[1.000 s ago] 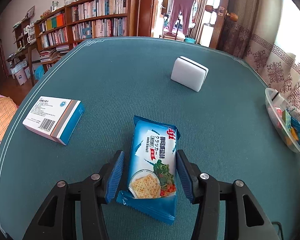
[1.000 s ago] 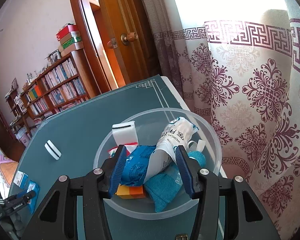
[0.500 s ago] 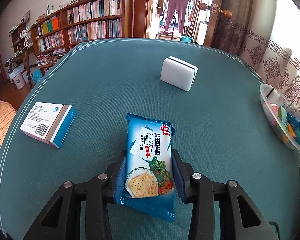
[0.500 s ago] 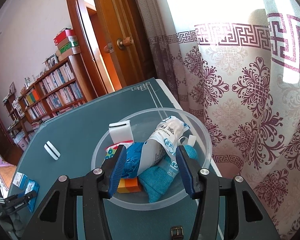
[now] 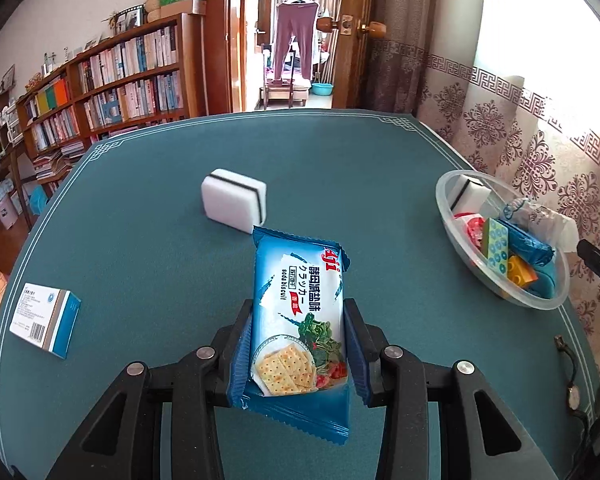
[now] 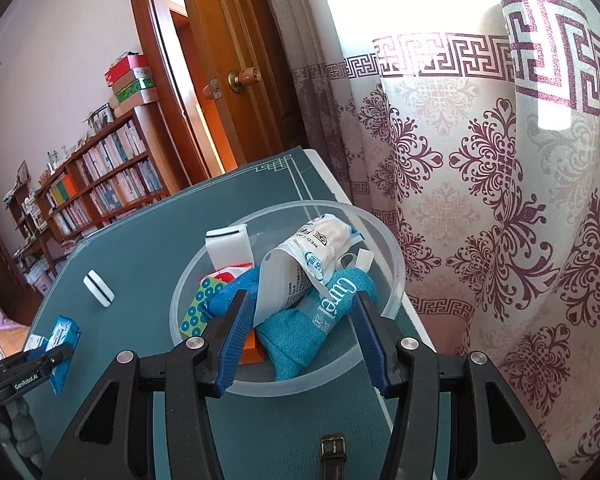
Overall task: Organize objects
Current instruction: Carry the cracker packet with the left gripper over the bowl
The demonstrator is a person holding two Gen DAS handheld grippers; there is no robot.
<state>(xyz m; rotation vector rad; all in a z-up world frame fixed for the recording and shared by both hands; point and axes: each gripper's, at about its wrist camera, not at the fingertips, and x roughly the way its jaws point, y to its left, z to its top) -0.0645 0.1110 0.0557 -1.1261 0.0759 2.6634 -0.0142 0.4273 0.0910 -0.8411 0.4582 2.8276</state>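
The left gripper (image 5: pixel 298 344) is clamped on the blue cracker packet (image 5: pixel 298 312), which stands between its pads, lifted clear of the green table (image 5: pixel 148 248), with the clear bowl (image 5: pixel 452 236) off to its right. The right gripper (image 6: pixel 300 316) hangs just above the bowl's (image 6: pixel 392 256) contents, its jaws apart and gripping nothing.

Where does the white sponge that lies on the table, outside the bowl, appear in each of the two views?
Left wrist view: the white sponge is at upper centre, beyond the cracker packet.
Right wrist view: the white sponge is small at the left, left of the bowl.
Shared landmark: the bookshelf.
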